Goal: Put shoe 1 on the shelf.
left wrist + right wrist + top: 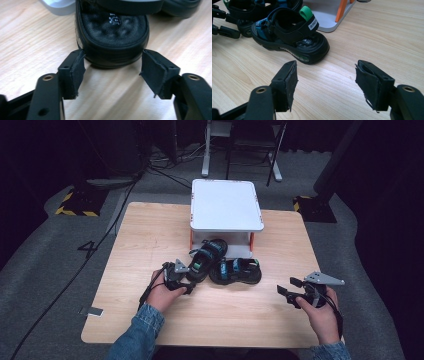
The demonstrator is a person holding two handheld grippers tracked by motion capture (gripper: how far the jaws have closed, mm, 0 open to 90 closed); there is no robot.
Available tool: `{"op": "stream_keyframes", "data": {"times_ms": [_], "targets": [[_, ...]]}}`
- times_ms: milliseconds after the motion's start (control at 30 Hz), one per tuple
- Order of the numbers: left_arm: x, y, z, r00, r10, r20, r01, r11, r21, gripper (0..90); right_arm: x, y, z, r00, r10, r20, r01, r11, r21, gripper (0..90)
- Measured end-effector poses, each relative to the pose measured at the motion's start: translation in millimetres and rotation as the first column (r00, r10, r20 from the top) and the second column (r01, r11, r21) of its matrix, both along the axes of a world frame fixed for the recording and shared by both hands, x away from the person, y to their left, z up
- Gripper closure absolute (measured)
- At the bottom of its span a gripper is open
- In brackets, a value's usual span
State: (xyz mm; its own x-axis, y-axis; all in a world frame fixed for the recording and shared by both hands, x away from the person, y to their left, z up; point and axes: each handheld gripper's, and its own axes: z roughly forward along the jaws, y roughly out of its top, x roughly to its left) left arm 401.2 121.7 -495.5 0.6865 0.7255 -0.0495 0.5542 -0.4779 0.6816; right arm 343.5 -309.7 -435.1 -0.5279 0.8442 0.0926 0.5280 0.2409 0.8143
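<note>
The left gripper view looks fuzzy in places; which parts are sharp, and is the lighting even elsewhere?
Left gripper view: the sandal's toe is fairly sharp, the top edge blurs. High view: the table is lit, surroundings dark. Right gripper view: the other sandal casts a soft shadow.

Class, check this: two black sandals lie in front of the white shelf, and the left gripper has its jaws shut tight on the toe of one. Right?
Not quite. The left gripper has its jaws open, one either side of the sandal's toe, as the left gripper view shows. Both sandals do lie before the white shelf.
</note>
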Motion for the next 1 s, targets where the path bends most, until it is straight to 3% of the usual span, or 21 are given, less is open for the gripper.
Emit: {"op": "stream_keyframes", "data": {"times_ms": [167, 267, 333, 433, 667, 833, 933, 1000], "targets": [[-3.0, -1.6, 2.3, 0.9998, -0.021, -0.005, 0.021, 0.9996, 0.018, 35.3, 0.8, 1.4, 0.4, 1.0000, 0.009, 0.003, -0.009, 1.000, -0.001, 34.6], [-2.7, 4.9, 6.7, 0.9996, -0.024, -0.012, 0.023, 0.9985, -0.049, 37.4, 0.6, 1.0, 1.2, 0.9999, 0.009, 0.006, -0.009, 1.000, 0.001, 34.6], [-3.0, 6.8, 10.0, 0.9998, -0.021, -0.002, 0.021, 0.9979, -0.061, 32.8, 0.3, 0.4, 1.5, 0.9999, 0.009, 0.007, -0.009, 1.000, 0.002, 34.6], [-5.0, 9.2, 25.6, 0.9980, -0.005, 0.063, 0.009, 0.9971, -0.075, 27.4, 0.0, -0.4, 1.6, 1.0000, 0.006, 0.005, -0.006, 1.000, 0.004, 34.6], [-1.2, -6.6, 36.1, 0.9931, -0.024, 0.115, 0.036, 0.9945, -0.098, 21.0, -0.8, 0.1, -0.2, 1.0000, 0.005, 0.000, -0.005, 1.000, 0.000, 34.6], [8.6, -14.6, 33.9, 0.9928, 0.004, 0.120, 0.010, 0.9940, -0.109, 31.7, -3.8, -2.1, -2.2, 1.0000, -0.004, -0.005, 0.004, 1.000, -0.004, 34.6], [11.8, -13.5, 36.5, 0.9945, 0.000, 0.104, 0.011, 0.9950, -0.099, 44.1, -5.4, -5.2, -1.8, 0.9999, -0.012, -0.005, 0.012, 1.000, -0.002, 34.6], [15.6, -10.2, 39.0, 0.9948, -0.002, 0.102, 0.011, 0.9957, -0.092, 57.0, -5.7, -6.5, -1.8, 0.9998, -0.018, -0.007, 0.018, 1.000, 0.000, 34.6]]}}
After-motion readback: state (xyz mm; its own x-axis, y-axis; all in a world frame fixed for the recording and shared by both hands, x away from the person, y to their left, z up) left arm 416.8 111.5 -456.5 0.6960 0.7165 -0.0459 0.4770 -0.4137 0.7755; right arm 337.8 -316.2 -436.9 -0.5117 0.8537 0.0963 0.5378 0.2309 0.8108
